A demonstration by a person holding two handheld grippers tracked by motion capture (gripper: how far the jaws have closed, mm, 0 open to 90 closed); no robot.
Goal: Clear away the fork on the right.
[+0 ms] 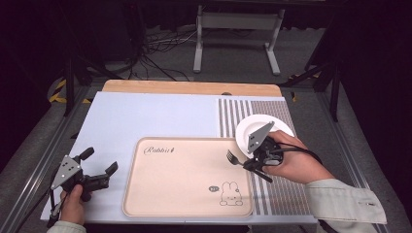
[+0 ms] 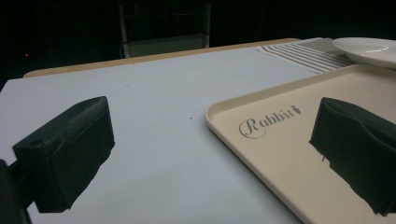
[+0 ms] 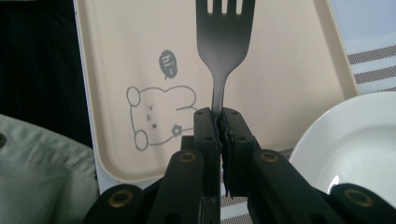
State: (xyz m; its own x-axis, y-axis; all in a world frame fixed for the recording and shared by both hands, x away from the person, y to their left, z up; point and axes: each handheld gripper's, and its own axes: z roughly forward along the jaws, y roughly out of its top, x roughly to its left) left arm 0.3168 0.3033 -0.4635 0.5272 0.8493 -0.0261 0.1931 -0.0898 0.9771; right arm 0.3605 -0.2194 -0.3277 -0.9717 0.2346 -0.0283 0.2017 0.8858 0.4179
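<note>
Right claw [image 3: 219, 122] clenched on dark metal fork [image 3: 223, 42], left claw [image 2: 210, 154] released, rounded beige tray [image 1: 160, 194], round wht plate [image 1: 248, 127]

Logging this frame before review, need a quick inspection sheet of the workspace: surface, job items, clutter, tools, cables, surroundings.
Surface: pale blue mat on a wooden table, striped cloth along its right side.
Job's things: black fork held by its handle, tines over the beige tray; white plate on the striped cloth, beside the tray's far right corner.
Clutter: nothing seen.
Tools: right tool shut on the fork; left tool open, with nothing between its jaws, at the tray's left edge.
Cables: one trails from the right tool; a tangle on the floor beyond the table.
Surroundings: dark room, a white frame standing behind the table.
</note>
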